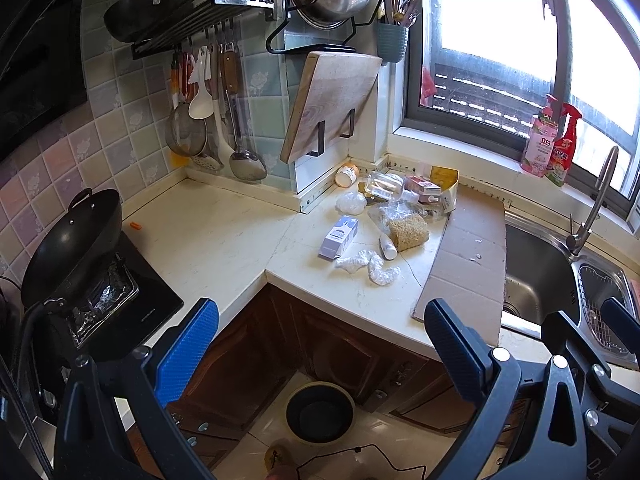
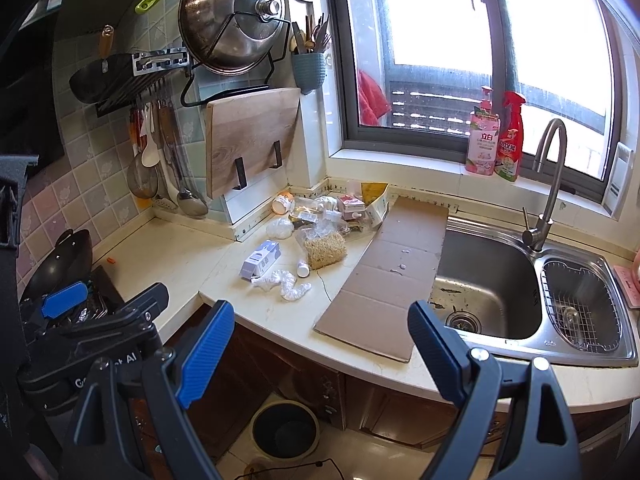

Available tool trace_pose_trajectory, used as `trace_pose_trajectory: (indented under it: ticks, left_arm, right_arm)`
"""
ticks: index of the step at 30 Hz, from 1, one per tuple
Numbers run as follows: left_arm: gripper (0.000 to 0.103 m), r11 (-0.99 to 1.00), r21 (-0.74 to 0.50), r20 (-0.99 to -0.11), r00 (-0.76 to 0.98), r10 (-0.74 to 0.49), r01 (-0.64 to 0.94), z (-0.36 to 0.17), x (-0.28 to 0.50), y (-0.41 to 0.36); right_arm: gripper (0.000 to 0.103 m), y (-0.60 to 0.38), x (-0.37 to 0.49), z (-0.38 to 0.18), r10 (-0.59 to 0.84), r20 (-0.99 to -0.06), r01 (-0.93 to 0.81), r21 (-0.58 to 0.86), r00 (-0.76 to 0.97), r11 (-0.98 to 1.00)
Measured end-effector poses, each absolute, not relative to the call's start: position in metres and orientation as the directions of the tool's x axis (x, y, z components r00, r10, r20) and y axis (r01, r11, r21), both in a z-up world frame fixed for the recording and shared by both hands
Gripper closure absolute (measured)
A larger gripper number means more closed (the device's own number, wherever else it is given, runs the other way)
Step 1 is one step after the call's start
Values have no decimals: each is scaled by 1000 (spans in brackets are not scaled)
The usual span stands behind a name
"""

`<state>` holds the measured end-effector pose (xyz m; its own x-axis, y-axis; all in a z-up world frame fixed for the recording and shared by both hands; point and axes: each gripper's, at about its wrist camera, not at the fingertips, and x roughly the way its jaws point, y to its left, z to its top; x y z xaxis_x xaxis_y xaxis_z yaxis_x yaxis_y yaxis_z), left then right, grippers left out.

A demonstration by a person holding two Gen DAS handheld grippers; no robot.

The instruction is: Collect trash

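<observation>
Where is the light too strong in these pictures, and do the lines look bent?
Left wrist view: the window is blown out white; the black hood corner at left is nearly featureless. Right wrist view: the same window glares; its frame and the counter edge curve from fisheye distortion. Both stay fairly sharp.

worktop: pale stone, L-shaped corner
flat cardboard sheet: lying beside the sink
small blue-and-white carton: on its side
crumpled clear plastic: just beside the carton
dried noodle block: in front of the corner litter pile
floor: tiled, carrying a round bin
</observation>
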<state>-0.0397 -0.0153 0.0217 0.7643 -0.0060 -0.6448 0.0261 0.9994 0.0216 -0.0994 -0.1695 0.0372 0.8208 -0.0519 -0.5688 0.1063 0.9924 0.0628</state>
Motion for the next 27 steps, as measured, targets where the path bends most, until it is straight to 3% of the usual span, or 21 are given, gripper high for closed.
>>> trace_pose_trajectory:
  ticks: [27]
  left_arm:
    - [1,999,41,-661,750,26,1,15,-41,-18]
  right_arm:
    - [14,-170,-100,31,-28,-572,79,65,820,995]
